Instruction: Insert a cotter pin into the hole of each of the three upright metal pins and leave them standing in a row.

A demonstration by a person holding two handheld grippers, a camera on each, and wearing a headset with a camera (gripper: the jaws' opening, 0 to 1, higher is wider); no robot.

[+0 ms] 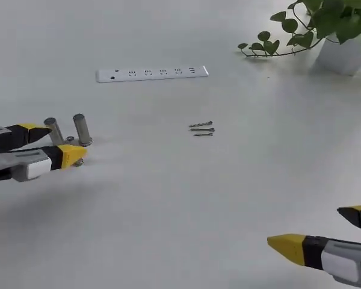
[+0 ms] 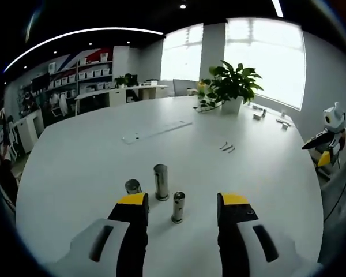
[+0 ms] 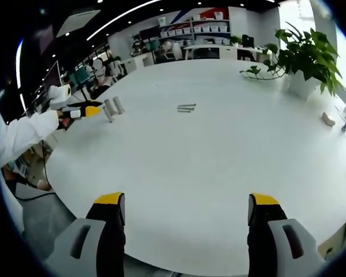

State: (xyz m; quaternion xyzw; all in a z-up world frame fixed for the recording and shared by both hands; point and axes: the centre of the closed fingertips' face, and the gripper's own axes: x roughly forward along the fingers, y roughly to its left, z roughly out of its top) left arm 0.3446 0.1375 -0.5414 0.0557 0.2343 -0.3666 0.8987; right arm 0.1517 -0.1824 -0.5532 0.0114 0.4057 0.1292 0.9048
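"Between the tips of my left hand-held gripper [image 2: 183, 201] stands the nearest of the three metal pins [image 2: 161, 182]. The other two are just ahead of it, toward its left jaw. Its jaws are wide apart and hold nothing."

"And your right?"

"My right hand-held gripper [image 3: 186, 199] hangs spread just as wide, empty, low over the counter [image 1: 168, 198]. The cotter pins [image 1: 201, 129] lie in a tight little bunch well ahead of it and to its left, roughly between the two hand-held grippers."

"So which step is this?"

"The very first, I judge: no cotter pin is in a hole yet. I'd close the left jaws on the nearest metal pin's shaft, low down, so it cannot tip and its cross-hole isn't covered. I can't make out the holes from here, though."

"And the cotter pins?"

"They're thin, lie flat, and touch or nearly touch. I'd bring the right jaws down over the outermost one and pinch it near one end, leaving the rest free to thread. The risk is catching two at once or scattering the bunch."
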